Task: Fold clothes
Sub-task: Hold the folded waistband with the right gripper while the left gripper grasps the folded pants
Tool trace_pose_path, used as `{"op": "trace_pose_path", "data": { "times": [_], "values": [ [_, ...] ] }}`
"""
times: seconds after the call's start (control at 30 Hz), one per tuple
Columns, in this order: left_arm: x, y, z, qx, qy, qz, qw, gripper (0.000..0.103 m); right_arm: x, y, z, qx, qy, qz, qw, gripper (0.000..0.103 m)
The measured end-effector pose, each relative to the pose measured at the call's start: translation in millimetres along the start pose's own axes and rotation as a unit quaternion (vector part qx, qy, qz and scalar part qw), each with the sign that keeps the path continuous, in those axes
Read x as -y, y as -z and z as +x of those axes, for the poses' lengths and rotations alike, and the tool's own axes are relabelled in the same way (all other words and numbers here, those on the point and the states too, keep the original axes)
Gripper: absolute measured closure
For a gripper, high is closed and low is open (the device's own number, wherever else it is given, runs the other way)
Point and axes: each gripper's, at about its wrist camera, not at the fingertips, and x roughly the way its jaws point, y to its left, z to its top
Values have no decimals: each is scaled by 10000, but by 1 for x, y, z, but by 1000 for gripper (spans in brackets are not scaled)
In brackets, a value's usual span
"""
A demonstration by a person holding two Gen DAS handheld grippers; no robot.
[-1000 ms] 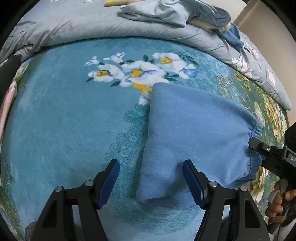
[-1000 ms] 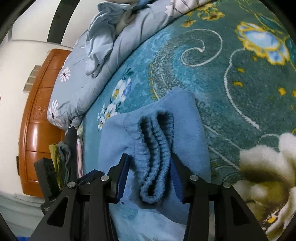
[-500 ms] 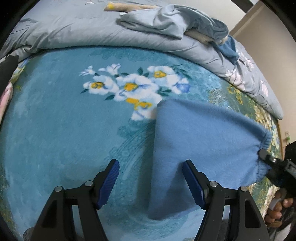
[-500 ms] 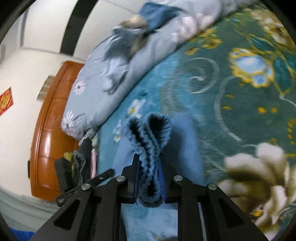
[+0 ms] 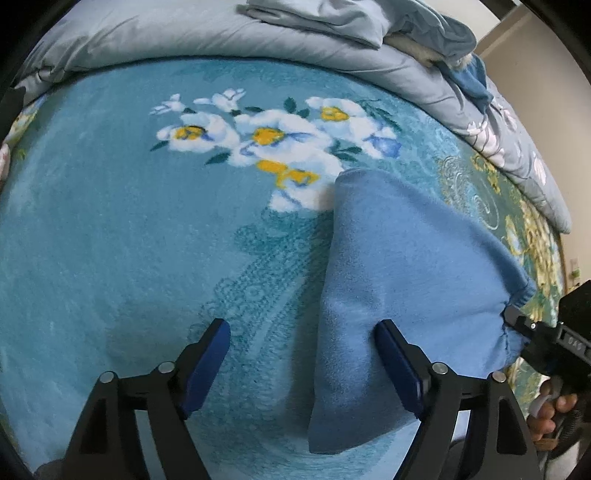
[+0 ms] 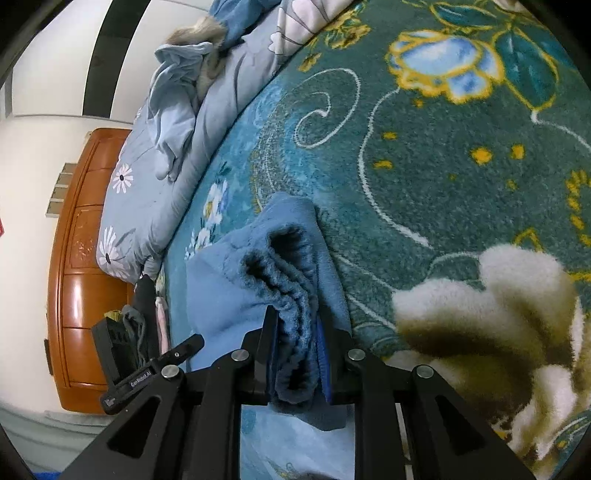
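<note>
A folded blue fleece garment (image 5: 402, 280) lies on the teal floral blanket (image 5: 110, 229), right of centre in the left wrist view. My left gripper (image 5: 303, 365) is open, its right finger (image 5: 397, 365) against the garment's near left part, its left finger over bare blanket. My right gripper (image 6: 297, 354) is shut on the garment's gathered elastic hem (image 6: 291, 280) and holds that end slightly raised. The right gripper also shows at the right edge of the left wrist view (image 5: 517, 321), clamped on the hem.
A grey-blue floral quilt (image 5: 258, 37) with loose clothes piled on it (image 5: 369, 18) runs along the far side of the bed. A wooden headboard (image 6: 77, 266) stands at the left of the right wrist view. A dark clothes pile (image 6: 144, 317) lies beside it.
My right gripper closed on the elastic hem and lifted that end. The garment shifted right in the left wrist view. My left gripper stayed open.
</note>
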Motion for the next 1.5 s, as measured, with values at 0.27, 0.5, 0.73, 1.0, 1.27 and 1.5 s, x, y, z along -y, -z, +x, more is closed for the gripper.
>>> {"op": "trace_pose_path", "data": {
  "times": [0.27,0.5,0.73,1.0,1.27,1.5],
  "values": [
    [-3,-9,-19,134,900,-124,9958,17,-20,2,-21,191,163,-639,9976,45],
    [37,-19,-32,434,1040,776,9906,17,-54,5,-45,691,206,-1365,9880,45],
    [63,-20,-8,225,960,1186,9880,17,-86,-5,-15,387,337,-1934,9798,45],
    [60,-18,11,63,944,1079,9896,17,-55,-18,11,209,502,-1511,9870,45],
    [41,-19,-14,196,1295,670,9891,17,-58,-13,-22,509,177,-1404,9886,45],
    [2,-20,-2,-24,1267,-3,9919,15,-12,-2,-23,207,184,-652,9975,44]
  ]
}}
